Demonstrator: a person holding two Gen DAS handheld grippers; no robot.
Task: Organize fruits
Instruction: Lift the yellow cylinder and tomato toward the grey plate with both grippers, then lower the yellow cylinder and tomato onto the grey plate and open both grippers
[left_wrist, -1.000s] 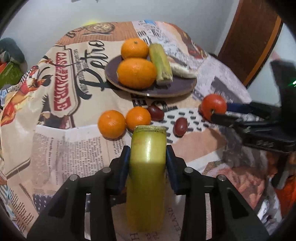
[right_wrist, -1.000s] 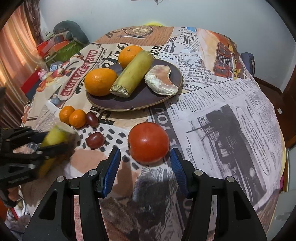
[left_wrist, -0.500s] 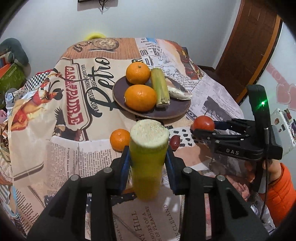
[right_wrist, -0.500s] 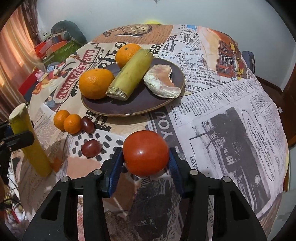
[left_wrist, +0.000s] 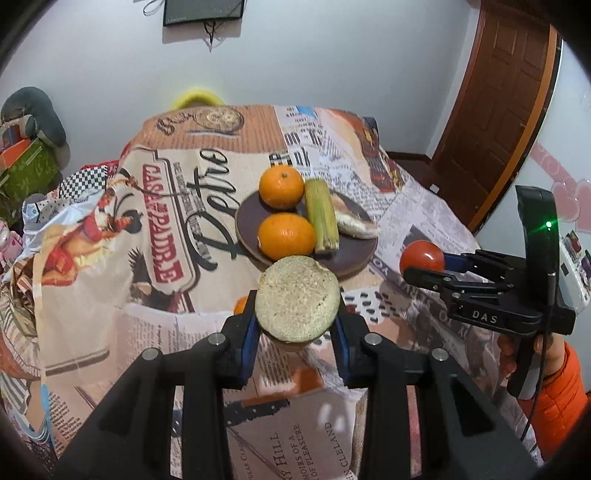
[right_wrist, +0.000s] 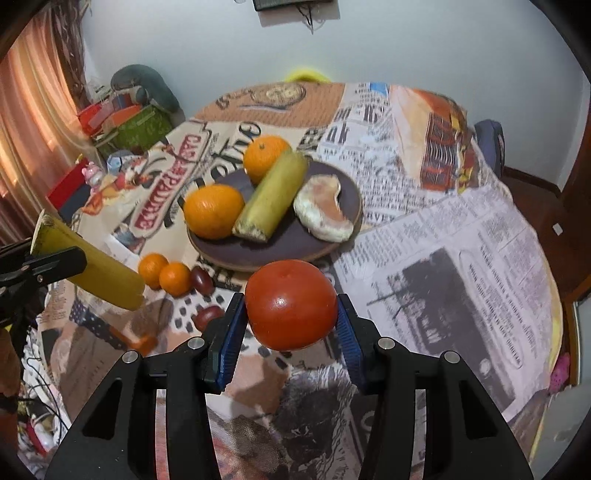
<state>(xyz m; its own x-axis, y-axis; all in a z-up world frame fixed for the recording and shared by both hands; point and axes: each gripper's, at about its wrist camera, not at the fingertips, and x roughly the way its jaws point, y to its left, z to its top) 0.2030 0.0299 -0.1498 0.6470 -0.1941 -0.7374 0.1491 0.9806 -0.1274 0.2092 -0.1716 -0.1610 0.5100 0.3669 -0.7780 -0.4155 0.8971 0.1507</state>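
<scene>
left gripper (left_wrist: 297, 325) has its blue-padded jaws closed narrow on a yellow-green cut sugarcane stalk piece (left_wrist: 297, 302), clear of the table, pale fibrous cut end toward the camera. right gripper (right_wrist: 290, 321), jaws partly closed, clamps a round red tomato (right_wrist: 290, 304) above the newspaper-print tablecloth (right_wrist: 461, 236). both sit near the dark round plate (right_wrist: 325, 243), which carries two oranges (right_wrist: 213, 210), a second cane piece (right_wrist: 271, 195) and a pale peeled fruit segment (right_wrist: 323, 214). two small tangerines (right_wrist: 174, 277) and dark red fruits (right_wrist: 201, 280) lie on the cloth beside the plate.
</scene>
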